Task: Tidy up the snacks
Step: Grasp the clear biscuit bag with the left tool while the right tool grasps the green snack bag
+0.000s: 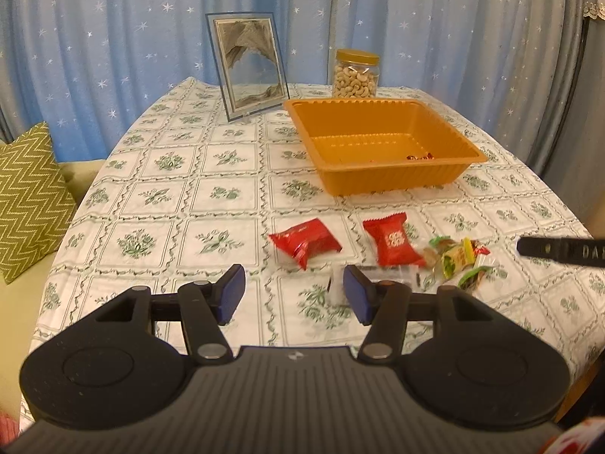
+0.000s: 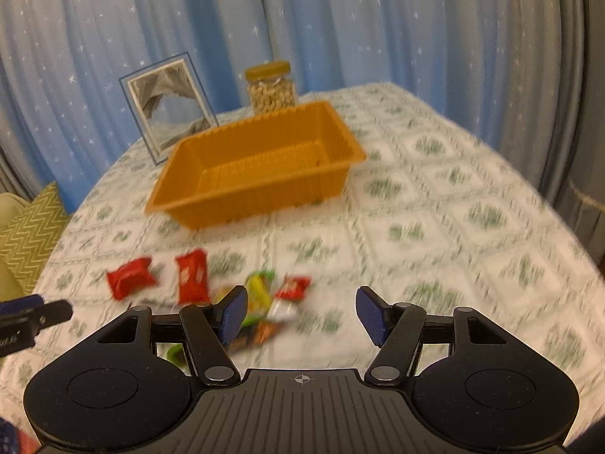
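A blue star-print curtain (image 1: 113, 38) hangs behind a tabletop (image 1: 189, 196) under a white cloth with green floral squares; a green zigzag cushion (image 1: 26, 196) sits off its left edge. Toward the far side stands an orange plastic tray (image 1: 393, 178), rectangular, its long axis running left to right in the left wrist view and slanting from near left to far right in the right wrist view; a small red scrap lies in its near right corner. Behind it stand a framed picture (image 1: 249, 64), upright and leaning back, and a yellow-lidded jar of cashews (image 1: 355, 73). The left gripper (image 1: 294, 293) hangs above the cloth with jaws spread and nothing between them; the right gripper (image 2: 301, 316) is likewise spread and empty. Between tray and grippers lie the snacks: two red wrapped packets (image 1: 306, 242) (image 1: 393, 242) side by side, each slanting with its long axis toward the tray; just right of them, a small heap of mixed sweets (image 1: 459, 261) in green, yellow and red wrappers.
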### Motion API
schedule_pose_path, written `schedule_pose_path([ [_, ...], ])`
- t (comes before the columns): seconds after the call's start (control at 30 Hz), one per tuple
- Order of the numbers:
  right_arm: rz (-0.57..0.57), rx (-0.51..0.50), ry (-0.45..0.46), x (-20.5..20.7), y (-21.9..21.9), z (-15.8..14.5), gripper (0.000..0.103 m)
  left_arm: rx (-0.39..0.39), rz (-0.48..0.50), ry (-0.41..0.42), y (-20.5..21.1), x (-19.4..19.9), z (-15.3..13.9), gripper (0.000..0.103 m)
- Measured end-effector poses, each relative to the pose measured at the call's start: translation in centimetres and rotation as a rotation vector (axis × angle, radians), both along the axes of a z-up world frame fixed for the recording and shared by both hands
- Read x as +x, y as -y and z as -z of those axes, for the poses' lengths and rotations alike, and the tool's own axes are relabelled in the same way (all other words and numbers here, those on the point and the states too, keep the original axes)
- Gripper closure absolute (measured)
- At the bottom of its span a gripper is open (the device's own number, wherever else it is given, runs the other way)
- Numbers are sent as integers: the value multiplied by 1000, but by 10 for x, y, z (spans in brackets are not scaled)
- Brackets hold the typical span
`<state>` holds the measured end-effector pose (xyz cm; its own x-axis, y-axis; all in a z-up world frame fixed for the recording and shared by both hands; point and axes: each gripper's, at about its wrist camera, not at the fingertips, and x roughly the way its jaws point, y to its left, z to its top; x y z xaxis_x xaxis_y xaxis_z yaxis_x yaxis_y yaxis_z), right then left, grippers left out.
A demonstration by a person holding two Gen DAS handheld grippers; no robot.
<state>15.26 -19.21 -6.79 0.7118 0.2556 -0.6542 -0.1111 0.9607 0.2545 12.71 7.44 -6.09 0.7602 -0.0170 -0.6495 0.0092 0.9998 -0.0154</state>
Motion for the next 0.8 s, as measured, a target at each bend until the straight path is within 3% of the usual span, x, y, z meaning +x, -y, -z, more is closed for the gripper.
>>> schedule_pose_path([
  [0.23, -51, 21, -37, -4, -20, 12, 39, 5, -9, -15, -6, 5, 10, 48],
  [0.53, -20, 114, -111, 15, -31, 29, 39, 20, -27, -48, -16, 12, 25, 48],
  [0.8, 22, 110, -145, 31, -42, 42, 40, 26, -45, -64, -23, 14, 34, 44],
])
